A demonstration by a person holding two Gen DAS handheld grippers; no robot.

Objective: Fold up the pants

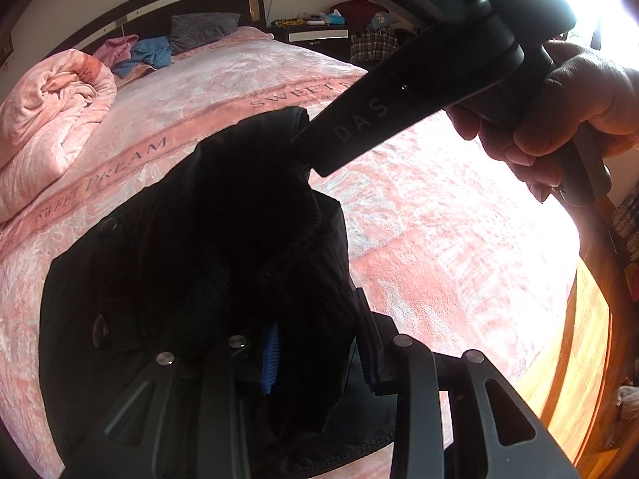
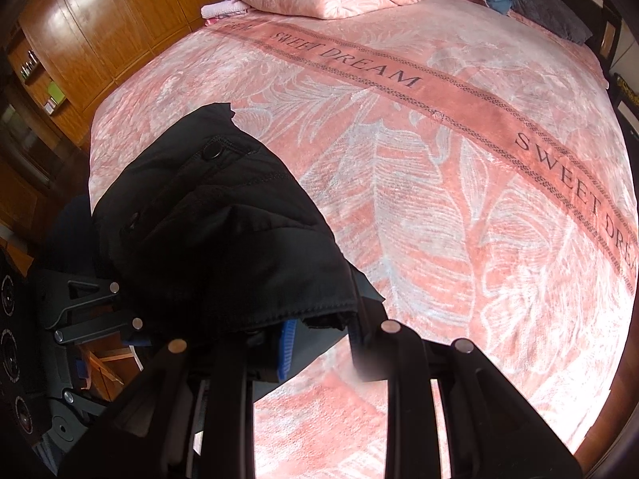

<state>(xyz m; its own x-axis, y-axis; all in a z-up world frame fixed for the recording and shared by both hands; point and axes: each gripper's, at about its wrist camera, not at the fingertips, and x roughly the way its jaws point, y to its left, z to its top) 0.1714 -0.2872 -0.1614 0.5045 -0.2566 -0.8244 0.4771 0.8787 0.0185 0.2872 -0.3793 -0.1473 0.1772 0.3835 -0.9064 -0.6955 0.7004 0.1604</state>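
Note:
The black pants [image 1: 207, 247] with snap buttons are bunched and held above the pink bed. My left gripper [image 1: 319, 355] is shut on a fold of the pants; cloth fills the gap between its blue-padded fingers. My right gripper shows in the left wrist view [image 1: 307, 147] as a black finger marked "DAS", pressed into the top of the bunch, with a hand on its handle. In the right wrist view the right gripper [image 2: 319, 343] is shut on the pants [image 2: 223, 231], which drape over its left finger. The left gripper's body [image 2: 80, 311] sits at far left.
A pink "SWEET DREAM" bedspread [image 2: 439, 183] covers the bed. A rolled pink duvet [image 1: 52, 119] and loose pink and blue clothes [image 1: 143, 54] lie near the dark headboard. A wooden wardrobe [image 2: 88, 28] stands beside the bed, and a cluttered nightstand [image 1: 319, 28] behind it.

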